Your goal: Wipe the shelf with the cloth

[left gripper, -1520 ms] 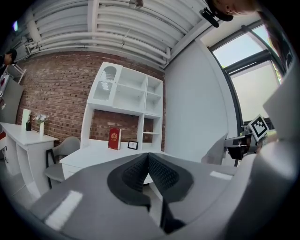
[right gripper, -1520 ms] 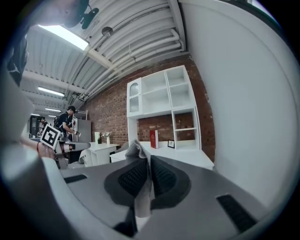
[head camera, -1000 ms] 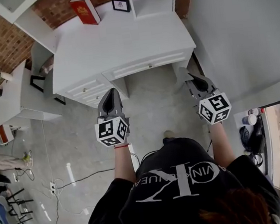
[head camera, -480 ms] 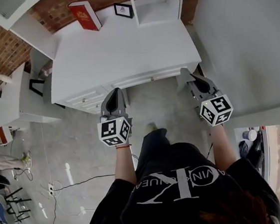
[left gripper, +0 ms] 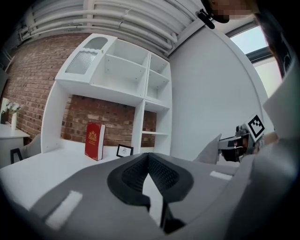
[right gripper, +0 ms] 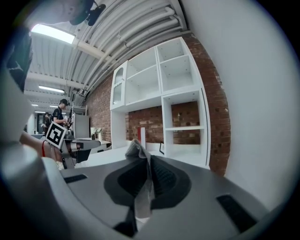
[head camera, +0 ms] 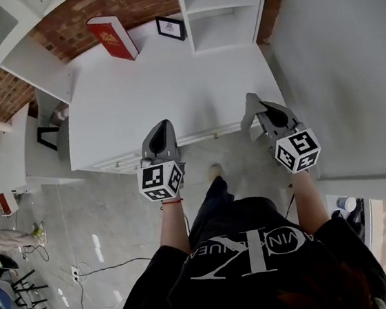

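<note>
1. Cloth (right gripper: 139, 197) sits pinched in your right gripper's (right gripper: 143, 157) fingers, by the white surface's (head camera: 171, 83) front edge.
2. Your left gripper's (left gripper: 149, 158) fingers are squeezed together on nothing.
3. The shelf (head camera: 224, 36) looks untouched, so all the wiping is left.
4. Gold print on the red book (head camera: 112, 38) is too small to read.

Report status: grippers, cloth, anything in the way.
Left gripper shut, empty. Right gripper shut on cloth. Shelf ahead, untouched. Red book, frame on desk beside it.
</note>
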`<state>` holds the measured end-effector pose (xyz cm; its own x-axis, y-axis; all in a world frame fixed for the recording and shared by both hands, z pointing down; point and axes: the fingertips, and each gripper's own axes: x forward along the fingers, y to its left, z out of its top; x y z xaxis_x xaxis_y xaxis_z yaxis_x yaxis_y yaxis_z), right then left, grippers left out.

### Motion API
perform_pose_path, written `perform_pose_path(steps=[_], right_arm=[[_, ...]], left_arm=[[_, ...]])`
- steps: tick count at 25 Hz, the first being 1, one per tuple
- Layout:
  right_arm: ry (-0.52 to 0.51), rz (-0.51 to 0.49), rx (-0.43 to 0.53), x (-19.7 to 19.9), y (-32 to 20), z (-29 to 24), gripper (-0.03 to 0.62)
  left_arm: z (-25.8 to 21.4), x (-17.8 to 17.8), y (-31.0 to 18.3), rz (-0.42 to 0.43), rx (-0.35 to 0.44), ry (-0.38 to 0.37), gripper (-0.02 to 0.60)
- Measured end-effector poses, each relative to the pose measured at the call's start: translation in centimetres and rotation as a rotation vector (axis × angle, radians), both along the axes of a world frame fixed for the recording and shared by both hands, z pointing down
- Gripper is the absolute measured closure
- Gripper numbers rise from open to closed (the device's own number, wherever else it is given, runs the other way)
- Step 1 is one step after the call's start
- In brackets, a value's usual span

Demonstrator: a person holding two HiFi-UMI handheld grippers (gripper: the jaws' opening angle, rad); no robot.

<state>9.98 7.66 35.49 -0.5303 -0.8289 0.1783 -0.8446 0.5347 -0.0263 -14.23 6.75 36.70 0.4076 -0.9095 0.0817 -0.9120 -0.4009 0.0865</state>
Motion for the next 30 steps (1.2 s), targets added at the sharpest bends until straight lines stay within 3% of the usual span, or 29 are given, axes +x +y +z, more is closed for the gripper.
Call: perform_pose_path(steps=[17,26,30], right_arm=[[0.05,0.019,-0.07,-1.7,-12.8,2.6,0.576],[0.033,-0.001,-0.084,-2.8,-18.7,3.2,0.576],[0.03,-0.036,-0.09,-3.0,-22.6,4.4,0.576]], left_arm=[[2.1,1.0,-13.1,0.13,-0.033,-0.028,0.572],[3.4,2.5,-18.5,0.137,-0.073,0.013,0.572],[4.0,3.6,-21.4,0.128,-0.073,-0.004,0.572]])
